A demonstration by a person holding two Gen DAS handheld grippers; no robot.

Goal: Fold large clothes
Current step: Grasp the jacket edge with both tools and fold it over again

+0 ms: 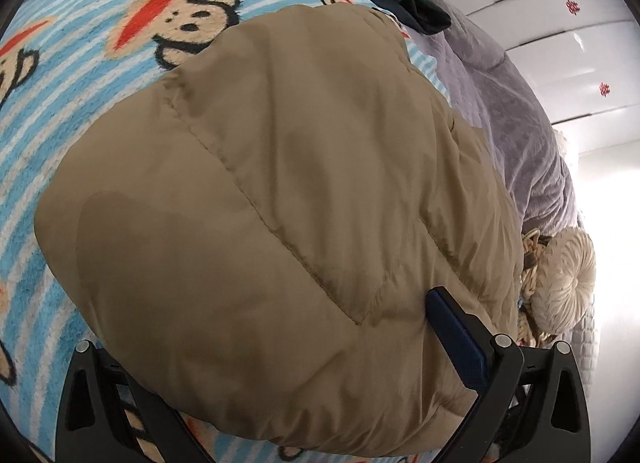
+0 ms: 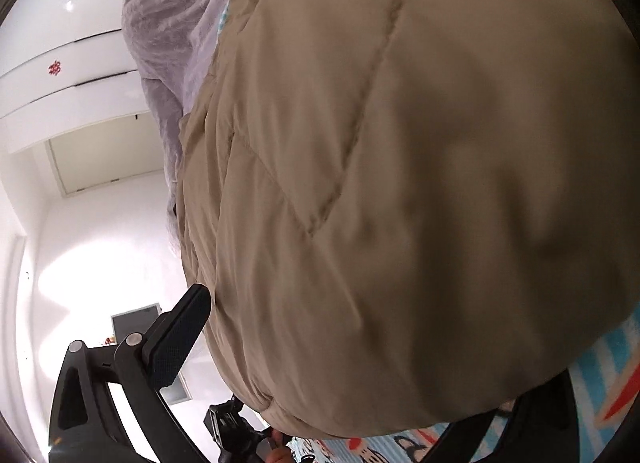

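My left gripper (image 1: 280, 403) and right gripper (image 2: 360, 403) both straddle the tan padded jacket (image 1: 280, 203) on the monkey blanket (image 1: 60, 123), jaws wide. It looks puffy, light, slippery; I'd pinch along a stitched seam.

Both fisheye views are bright with daylight. The white wall (image 1: 612, 223) at the left-wrist view's right edge is blown out. Soft shadows mottle the tan jacket (image 2: 400, 183), slightly blurred in the right-wrist view. Straight lines bow toward the dark vignetted corners.
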